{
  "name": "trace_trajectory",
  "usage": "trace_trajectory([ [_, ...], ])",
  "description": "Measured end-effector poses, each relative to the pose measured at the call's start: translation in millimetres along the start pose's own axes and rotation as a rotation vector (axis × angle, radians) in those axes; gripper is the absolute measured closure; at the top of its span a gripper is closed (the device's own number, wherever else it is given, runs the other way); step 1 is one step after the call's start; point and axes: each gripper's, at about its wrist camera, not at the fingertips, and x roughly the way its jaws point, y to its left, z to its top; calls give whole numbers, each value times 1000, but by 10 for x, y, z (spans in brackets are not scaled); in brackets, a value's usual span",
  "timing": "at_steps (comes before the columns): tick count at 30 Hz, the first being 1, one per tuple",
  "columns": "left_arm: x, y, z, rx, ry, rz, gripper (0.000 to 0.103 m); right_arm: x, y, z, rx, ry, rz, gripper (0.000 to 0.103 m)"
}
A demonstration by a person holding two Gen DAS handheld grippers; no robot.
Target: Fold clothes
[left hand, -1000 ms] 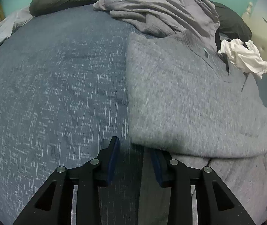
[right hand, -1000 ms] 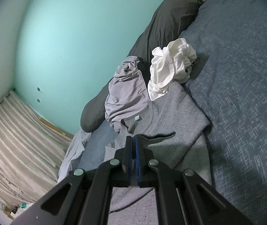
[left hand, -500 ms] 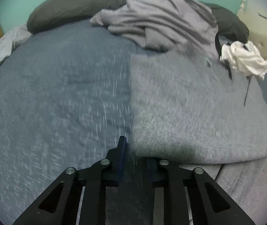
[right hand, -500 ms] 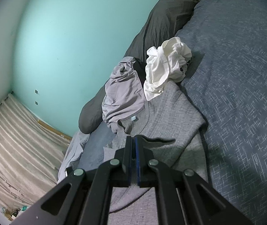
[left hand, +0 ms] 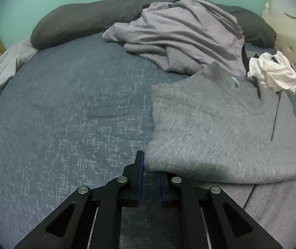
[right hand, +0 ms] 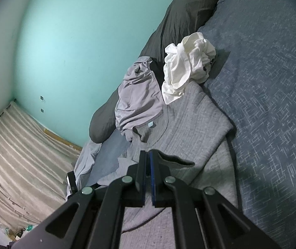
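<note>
The grey sweater (left hand: 220,128) lies spread on the blue bed (left hand: 69,112), its collar towards the far end beside a crumpled white garment (left hand: 272,72) and a heap of lilac clothing (left hand: 185,33), with a long dark pillow (left hand: 81,20) along the far edge. The left tool (left hand: 149,172) sits at the sweater's near left corner with its jaws drawn narrow, and the knit edge appears caught between them, the fabric rising straight off the pads. The right tool (right hand: 148,166) is clenched tight on a dark hem or cuff of the same sweater, a flap of which sticks out to the right of its jaws. The step in hand looks like lifting the near edge to carry it over towards the collar. To do it well, both tools should rise together and level, so the hem stays taut between them and does not sag in the middle. They should then travel far enough that the near edge lands square on the shoulders, short of the white garment. The thick knit may slip from the left tool's shallow bite, so a slow lift seems wise.
</note>
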Motion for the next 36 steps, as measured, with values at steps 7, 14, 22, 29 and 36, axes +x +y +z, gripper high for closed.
trace_trajectory([
  [7, 174, 65, -251, -40, 101, -53, 89, 59, 100, -95, -24, 48, -20, 100],
  [14, 119, 162, -450, -66, 135, -98, 83, -6, 180, -289, -46, 99, -80, 100],
  [22, -153, 216, -668, -87, 115, -161, 83, -168, 246, -520, -44, 155, -158, 100],
  [29, -488, 277, -760, -76, 67, -202, 83, -174, 218, -694, -64, 256, -264, 100],
  [36, -685, 364, -842, -83, 38, -228, 82, 14, -191, -871, 43, 383, -323, 97],
])
